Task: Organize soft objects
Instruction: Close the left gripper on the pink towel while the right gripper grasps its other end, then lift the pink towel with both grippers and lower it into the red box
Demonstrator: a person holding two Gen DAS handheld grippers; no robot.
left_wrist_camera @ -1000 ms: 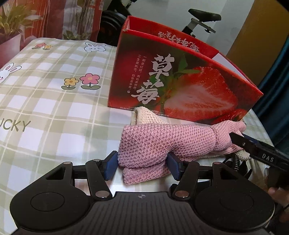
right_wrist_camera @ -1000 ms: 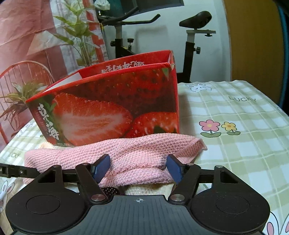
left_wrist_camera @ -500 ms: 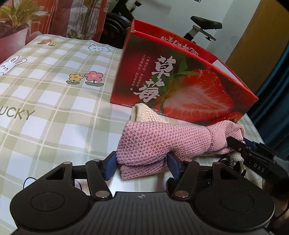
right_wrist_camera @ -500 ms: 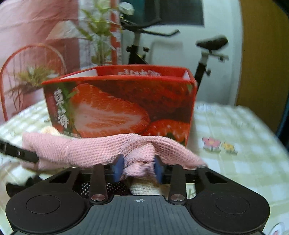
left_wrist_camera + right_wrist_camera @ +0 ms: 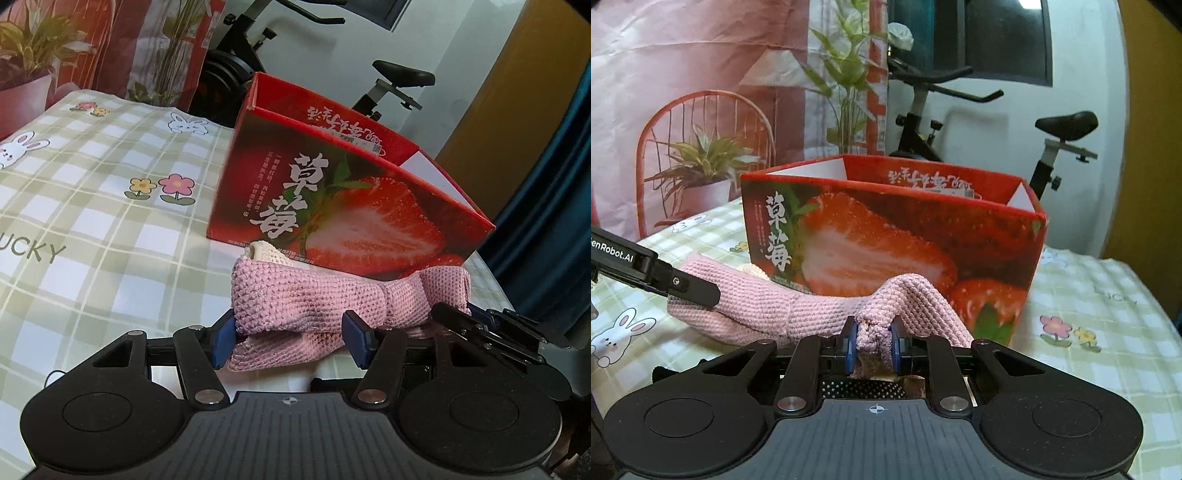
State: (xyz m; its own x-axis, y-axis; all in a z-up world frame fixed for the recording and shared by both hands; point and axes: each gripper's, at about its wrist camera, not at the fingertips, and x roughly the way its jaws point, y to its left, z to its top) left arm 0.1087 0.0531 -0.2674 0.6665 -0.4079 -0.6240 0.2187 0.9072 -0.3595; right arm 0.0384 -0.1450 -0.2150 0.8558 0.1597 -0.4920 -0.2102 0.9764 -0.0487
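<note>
Presently, the pink knitted cloth (image 5: 812, 314) lies stretched across the checked tablecloth (image 5: 92, 229) just before the strawberry box (image 5: 886, 240). Your right gripper (image 5: 873, 347) is clenched tight on its bunched end. Your left gripper (image 5: 290, 338) straddles the other end, fingers (image 5: 223, 339) spread wide, level and low.

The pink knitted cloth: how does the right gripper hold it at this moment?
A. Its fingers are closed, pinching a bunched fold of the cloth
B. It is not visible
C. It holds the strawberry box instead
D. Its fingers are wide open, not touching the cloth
A: in the right wrist view the right gripper has its blue pads pressed close on a gathered fold of the pink knitted cloth, in front of the strawberry box.
</note>
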